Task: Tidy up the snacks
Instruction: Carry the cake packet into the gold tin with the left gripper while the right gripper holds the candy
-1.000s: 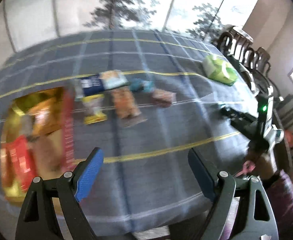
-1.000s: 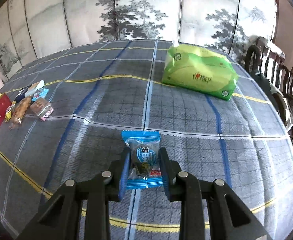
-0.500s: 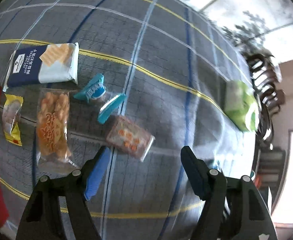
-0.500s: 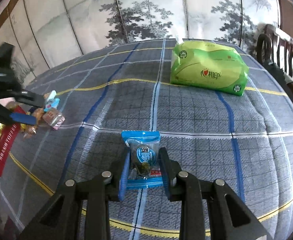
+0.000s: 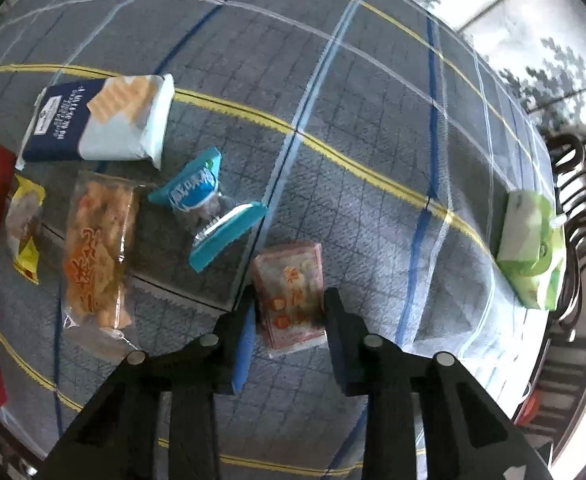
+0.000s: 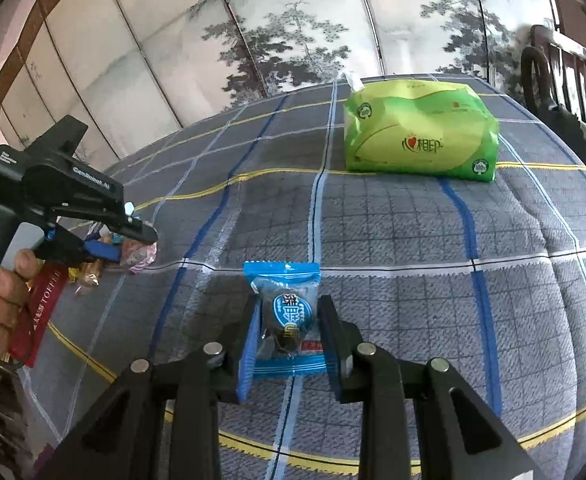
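Pinching the pink snack packet [image 5: 289, 292], the left gripper's [image 5: 289, 320] fingers [image 5: 242, 344] clamp its sides.

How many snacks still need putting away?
Nothing looks put away yet. The left gripper has shut on the pink snack, and the right gripper holds a blue candy. Four more lie loose on the tablecloth: a cracker pack, an orange snack, a yellow packet and another blue candy.

Home dining room: checked tablecloth [image 6: 413, 240], carved wooden chairs [image 6: 565, 76], painted folding screen [image 6: 293, 20].
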Demonstrator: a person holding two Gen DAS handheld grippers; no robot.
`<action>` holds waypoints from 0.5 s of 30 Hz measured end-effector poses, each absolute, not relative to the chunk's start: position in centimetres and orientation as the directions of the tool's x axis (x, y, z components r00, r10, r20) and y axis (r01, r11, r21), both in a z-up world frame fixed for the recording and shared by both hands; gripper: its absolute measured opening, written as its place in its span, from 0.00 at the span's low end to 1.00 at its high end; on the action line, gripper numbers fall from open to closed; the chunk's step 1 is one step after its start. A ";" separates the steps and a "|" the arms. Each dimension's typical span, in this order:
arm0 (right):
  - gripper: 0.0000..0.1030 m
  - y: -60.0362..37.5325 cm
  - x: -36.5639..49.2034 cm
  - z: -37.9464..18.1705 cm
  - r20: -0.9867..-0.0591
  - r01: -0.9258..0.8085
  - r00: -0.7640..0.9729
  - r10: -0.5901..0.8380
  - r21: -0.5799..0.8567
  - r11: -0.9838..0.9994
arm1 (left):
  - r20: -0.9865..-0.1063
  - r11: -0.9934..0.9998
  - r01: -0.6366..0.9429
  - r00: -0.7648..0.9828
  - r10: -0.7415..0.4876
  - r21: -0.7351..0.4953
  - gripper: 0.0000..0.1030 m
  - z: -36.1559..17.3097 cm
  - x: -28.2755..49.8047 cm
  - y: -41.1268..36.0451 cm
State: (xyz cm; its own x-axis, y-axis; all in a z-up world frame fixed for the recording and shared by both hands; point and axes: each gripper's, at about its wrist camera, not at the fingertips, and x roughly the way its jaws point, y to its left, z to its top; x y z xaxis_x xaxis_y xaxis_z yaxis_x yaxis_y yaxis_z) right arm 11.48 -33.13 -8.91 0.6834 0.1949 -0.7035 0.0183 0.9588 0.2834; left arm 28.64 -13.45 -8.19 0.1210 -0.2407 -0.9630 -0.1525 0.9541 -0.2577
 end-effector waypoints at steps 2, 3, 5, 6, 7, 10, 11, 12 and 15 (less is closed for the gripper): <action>0.28 -33.3 11.5 -9.0 -0.702 0.026 0.685 0.196 0.292 0.956 | -0.958 0.953 -0.134 0.132 -0.254 -0.271 0.25 -8.2 28.3 -13.2; 0.28 -33.6 11.4 -9.0 -0.701 0.033 0.685 0.196 0.298 0.954 | -0.956 0.953 -0.125 0.133 -0.260 -0.277 0.25 -8.1 27.9 -13.1; 0.28 -33.7 11.5 -9.1 -0.703 0.042 0.684 0.193 0.302 0.952 | -0.954 0.954 -0.100 0.135 -0.268 -0.283 0.24 -7.9 26.6 -12.8; 0.28 -33.7 11.5 -9.2 -0.706 0.043 0.682 0.191 0.300 0.953 | -0.949 0.954 -0.071 0.145 -0.279 -0.291 0.25 -7.8 25.8 -12.9; 0.28 -33.6 11.6 -9.2 -0.711 0.046 0.678 0.186 0.294 0.955 | -0.947 0.958 -0.035 0.160 -0.277 -0.286 0.25 -7.5 24.8 -13.0; 0.28 -33.3 11.9 -9.3 -0.721 0.050 0.670 0.177 0.282 0.958 | -0.941 0.964 0.047 0.208 -0.266 -0.262 0.25 -6.4 21.7 -12.6; 0.28 -33.3 12.0 -9.3 -0.722 0.051 0.670 0.175 0.280 0.959 | -0.936 0.961 0.062 0.217 -0.276 -0.269 0.25 -6.1 20.6 -12.2; 0.28 -33.2 12.0 -9.3 -0.723 0.052 0.669 0.172 0.276 0.960 | -0.933 0.960 0.074 0.228 -0.279 -0.269 0.25 -5.7 19.6 -11.8; 0.28 -32.9 12.1 -9.3 -0.729 0.054 0.667 0.153 0.252 0.966 | -0.923 0.960 0.098 0.265 -0.280 -0.263 0.25 -4.6 17.3 -10.6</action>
State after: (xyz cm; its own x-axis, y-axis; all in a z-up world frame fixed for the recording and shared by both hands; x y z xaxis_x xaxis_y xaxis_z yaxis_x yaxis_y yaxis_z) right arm 12.06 -32.87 -9.27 0.6667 0.1535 -0.7294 0.0536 0.9662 0.2523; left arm 17.29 -10.63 -4.60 0.2649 -0.2805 -0.9226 0.0984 0.9596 -0.2635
